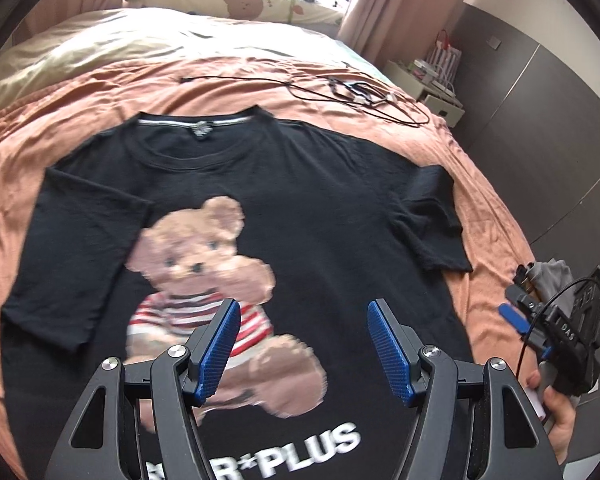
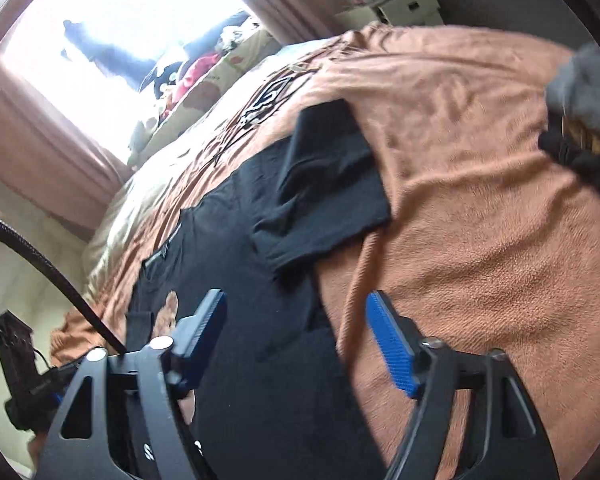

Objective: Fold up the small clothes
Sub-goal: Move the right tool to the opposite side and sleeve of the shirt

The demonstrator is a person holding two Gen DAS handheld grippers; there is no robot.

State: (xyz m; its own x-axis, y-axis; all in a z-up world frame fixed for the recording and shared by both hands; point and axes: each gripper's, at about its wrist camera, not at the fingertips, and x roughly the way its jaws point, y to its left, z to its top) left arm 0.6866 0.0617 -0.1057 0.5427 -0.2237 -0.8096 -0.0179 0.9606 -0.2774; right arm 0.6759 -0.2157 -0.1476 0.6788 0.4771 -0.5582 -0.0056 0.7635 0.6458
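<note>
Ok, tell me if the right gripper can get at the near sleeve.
Probably yes. The right gripper hangs open over the shirt's edge, and the sleeve lies flat on the blanket just ahead, with nothing on it or in between.

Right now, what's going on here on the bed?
A person holds a gripper in each hand over a black T-shirt spread flat, print up, on the orange blanket. The left gripper and right gripper are both open and hold nothing. No fold has been made yet.

T-shirt (image 1: pixel 320 184) flat on blanket (image 1: pixel 228 92), cables (image 1: pixel 340 92) behind it, pillows (image 1: pixel 236 4) beyond
</note>
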